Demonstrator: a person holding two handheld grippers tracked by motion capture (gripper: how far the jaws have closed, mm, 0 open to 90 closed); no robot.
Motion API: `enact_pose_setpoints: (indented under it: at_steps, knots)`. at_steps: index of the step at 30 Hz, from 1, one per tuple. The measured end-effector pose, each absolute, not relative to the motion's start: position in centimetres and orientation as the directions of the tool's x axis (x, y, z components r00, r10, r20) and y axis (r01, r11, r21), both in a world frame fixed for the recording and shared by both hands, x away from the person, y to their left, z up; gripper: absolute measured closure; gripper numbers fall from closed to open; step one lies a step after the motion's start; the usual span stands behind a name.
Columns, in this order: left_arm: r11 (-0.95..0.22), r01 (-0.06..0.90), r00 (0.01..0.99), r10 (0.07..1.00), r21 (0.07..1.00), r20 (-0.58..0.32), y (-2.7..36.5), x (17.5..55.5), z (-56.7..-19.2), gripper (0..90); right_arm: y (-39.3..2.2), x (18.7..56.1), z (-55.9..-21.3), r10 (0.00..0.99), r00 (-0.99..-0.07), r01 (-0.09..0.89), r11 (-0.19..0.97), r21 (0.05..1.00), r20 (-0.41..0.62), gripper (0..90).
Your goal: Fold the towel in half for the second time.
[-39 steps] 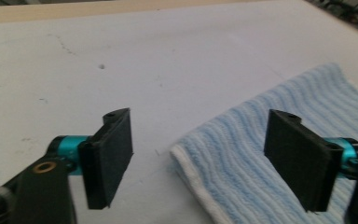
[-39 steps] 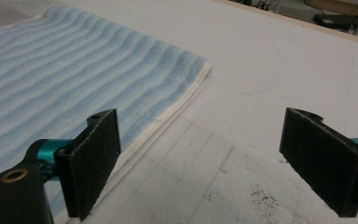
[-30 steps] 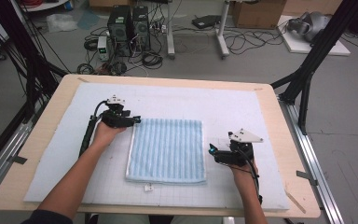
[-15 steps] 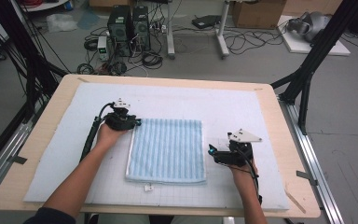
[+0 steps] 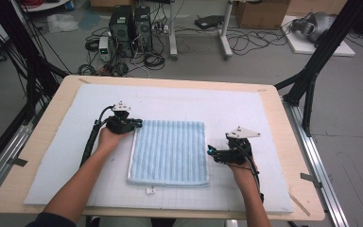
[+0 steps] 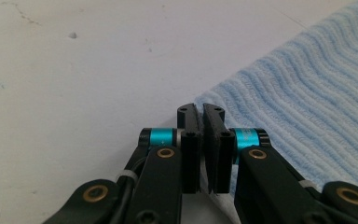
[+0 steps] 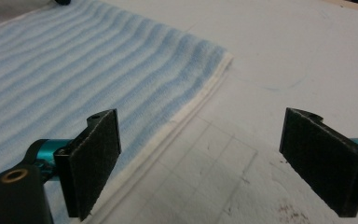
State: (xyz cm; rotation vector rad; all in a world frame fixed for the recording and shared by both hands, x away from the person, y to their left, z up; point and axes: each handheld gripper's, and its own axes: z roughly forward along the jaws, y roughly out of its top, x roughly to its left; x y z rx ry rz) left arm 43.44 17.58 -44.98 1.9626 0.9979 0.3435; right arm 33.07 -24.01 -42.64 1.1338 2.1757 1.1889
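- the blue striped towel (image 5: 169, 152) lies flat and folded on the white mat (image 5: 246, 111) that covers the table (image 5: 290, 142), about in the mat's middle.
- the left claw (image 5: 134, 124) sits at the towel's far left corner, held by the left hand (image 5: 108, 137) just left of the towel.
- in the left gripper view the left claw (image 6: 201, 112) has its jaws drawn together, having just been closing; the tips rest right at the towel's corner (image 6: 307, 102), and whether any cloth is pinched between them i cannot tell.
- the right claw (image 5: 211, 152) rests low at the towel's right edge, near its lower half, with the right hand (image 5: 243, 172) behind it, to the right of the towel.
- in the right gripper view the right claw (image 7: 200, 154) stands wide, one pad (image 7: 95, 158) over the towel's cream hem (image 7: 200, 100), the other pad (image 7: 324, 156) over bare mat right of the towel; nothing is gripped.
- a small white tag (image 5: 150, 190) lies on the mat just below the towel's near edge.
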Motion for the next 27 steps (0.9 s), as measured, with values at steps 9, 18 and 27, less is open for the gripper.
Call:
enact_pose_setpoints:
  at_steps: [9,18,27]
  knots:
    - [-0.270,0.512,0.640,0.753,0.815,-0.153,17.7,43.2,-44.7,85.1,-22.4,35.4,-41.7,0.794,-0.607,0.457,0.315,0.832,0.034,11.5]
    - [-0.267,0.515,0.642,0.750,0.815,-0.160,17.9,43.3,-44.7,85.0,-20.7,38.5,-41.4,0.776,-0.630,0.468,0.356,0.809,0.024,11.8]
    - [-0.262,0.522,0.639,0.751,0.812,-0.168,17.9,43.4,-44.9,85.0,-21.0,41.7,-42.7,0.790,-0.610,0.531,0.347,0.773,0.065,26.4]
